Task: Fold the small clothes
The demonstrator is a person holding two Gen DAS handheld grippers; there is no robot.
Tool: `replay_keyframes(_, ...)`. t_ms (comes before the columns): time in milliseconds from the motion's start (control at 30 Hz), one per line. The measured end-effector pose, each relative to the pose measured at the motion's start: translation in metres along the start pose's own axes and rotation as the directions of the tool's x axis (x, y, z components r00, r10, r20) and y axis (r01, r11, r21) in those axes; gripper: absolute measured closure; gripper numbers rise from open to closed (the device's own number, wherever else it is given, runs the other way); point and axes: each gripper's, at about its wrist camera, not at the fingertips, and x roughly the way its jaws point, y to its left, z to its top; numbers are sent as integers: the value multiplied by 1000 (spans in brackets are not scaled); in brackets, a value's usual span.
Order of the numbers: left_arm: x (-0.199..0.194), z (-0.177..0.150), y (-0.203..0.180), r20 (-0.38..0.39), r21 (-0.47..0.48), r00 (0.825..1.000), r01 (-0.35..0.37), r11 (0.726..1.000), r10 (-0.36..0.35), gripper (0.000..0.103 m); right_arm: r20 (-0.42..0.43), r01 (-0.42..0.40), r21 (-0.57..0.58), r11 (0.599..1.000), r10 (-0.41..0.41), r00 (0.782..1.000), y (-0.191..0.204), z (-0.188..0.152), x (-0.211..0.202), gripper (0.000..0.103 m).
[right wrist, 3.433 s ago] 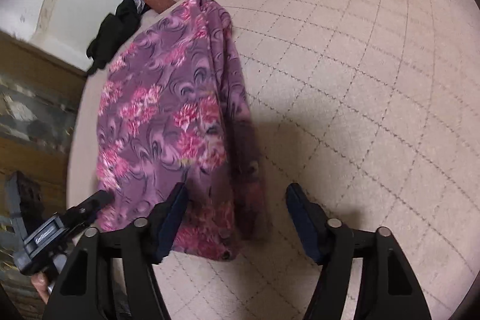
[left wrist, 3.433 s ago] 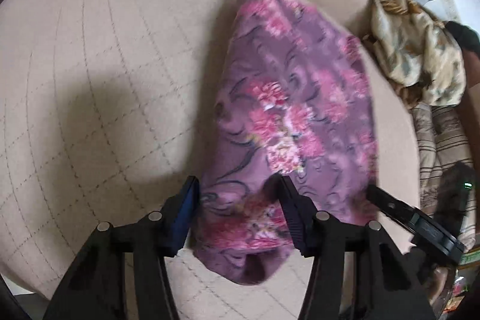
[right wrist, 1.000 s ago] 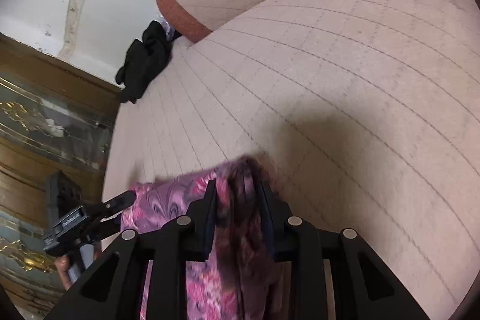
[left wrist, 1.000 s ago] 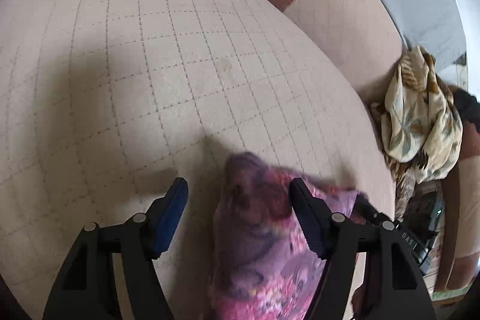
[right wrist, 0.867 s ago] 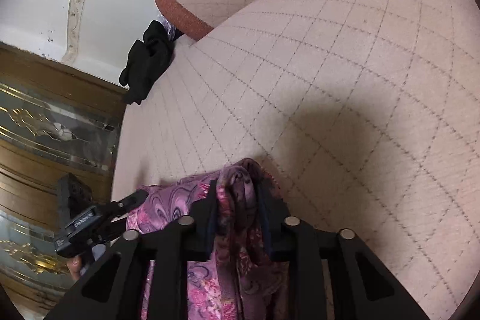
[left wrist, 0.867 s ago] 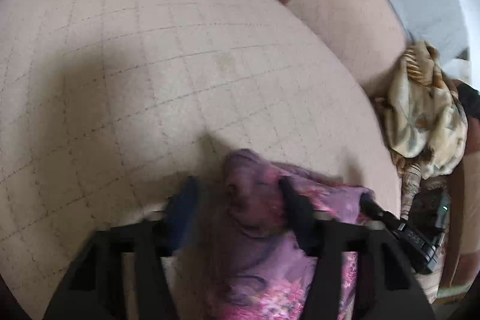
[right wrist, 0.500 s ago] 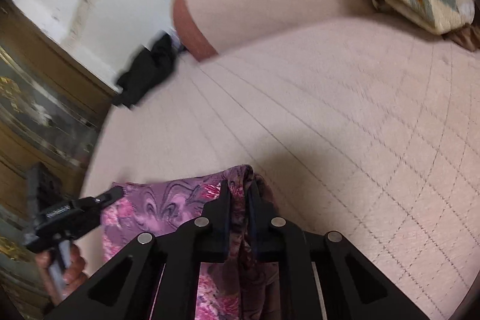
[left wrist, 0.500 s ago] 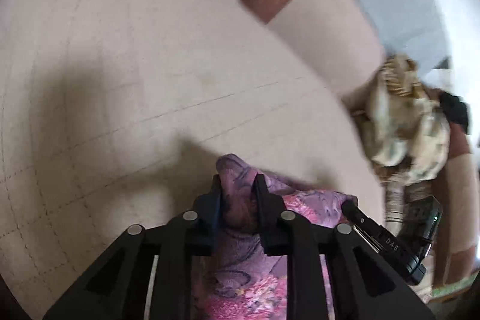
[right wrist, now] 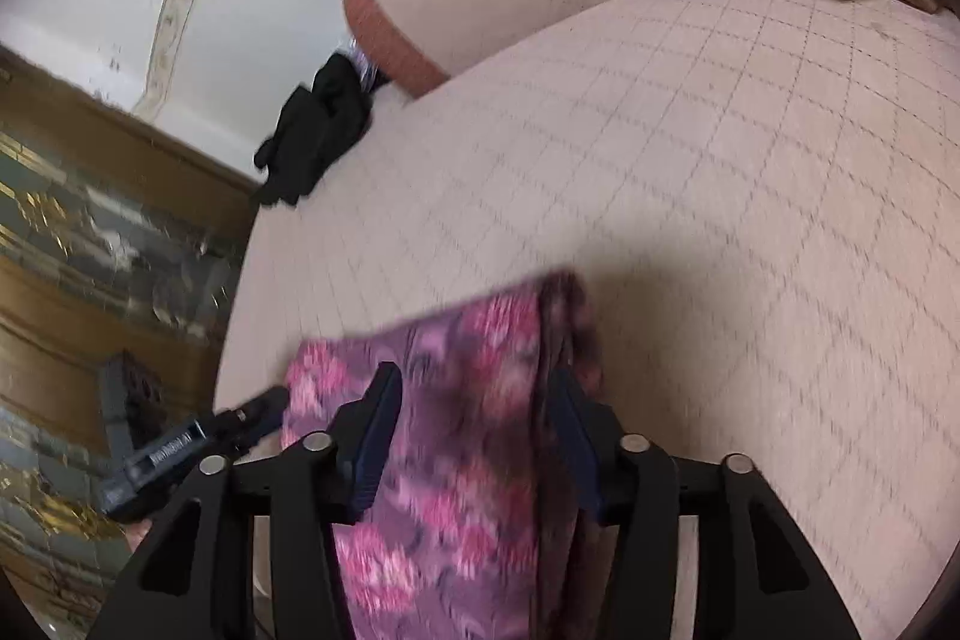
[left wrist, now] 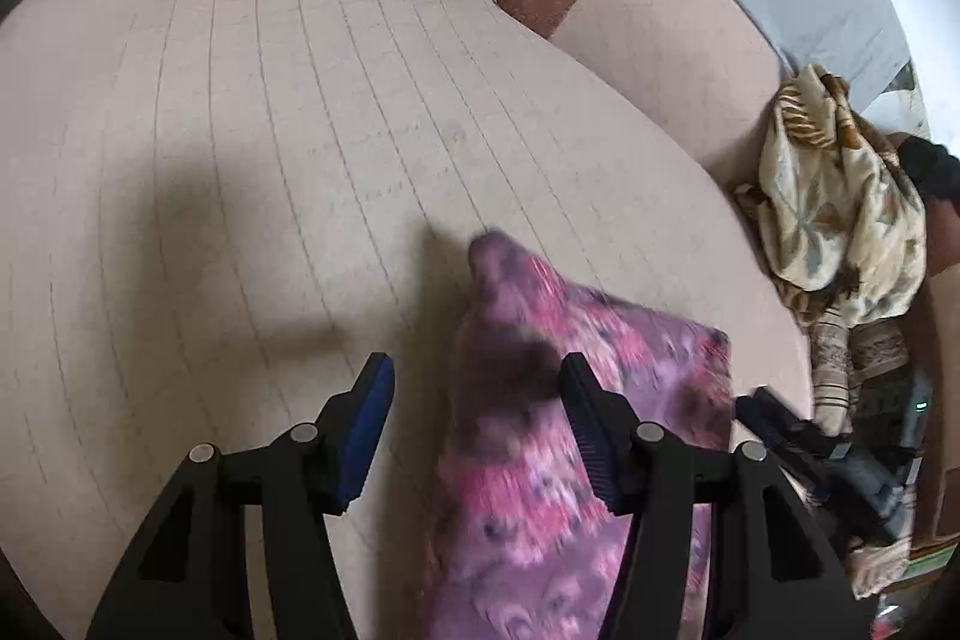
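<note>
Both grippers spread wide, low and side by side.

The left gripper (left wrist: 474, 430) has its jaws parted, blue-padded fingers (left wrist: 366, 424) apart. The right gripper (right wrist: 477, 442) is likewise spread, pointing forward beside the left.
</note>
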Motion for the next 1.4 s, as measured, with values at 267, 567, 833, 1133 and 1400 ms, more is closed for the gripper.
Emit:
replay_keyframes(267, 19, -13, -14, -29, 83, 999, -29, 996, 31, 76, -57, 90, -46, 995, -93, 994, 5, -16, 20, 96)
replay_keyframes(567, 10, -53, -55, 163, 262, 958, -274, 925, 237, 57, -34, 139, -17, 990, -139, 990, -6, -28, 10, 83)
replay_keyframes(833, -27, -125, -59, 165, 244, 957, -274, 930, 238, 52, -59, 90, 17, 996, -89, 994, -2, -124, -35, 38)
replay_keyframes(1133, -52, -180, -48, 140, 164, 964, -249, 955, 227, 35, 6, 159, -55, 986, -158, 987, 13, -184, -79, 27)
replay_keyframes(1400, -33, -192, -39, 26, 105, 989, -150, 983, 148, 36, -44, 186, -84, 979, -190, 981, 12, -206, -62, 26)
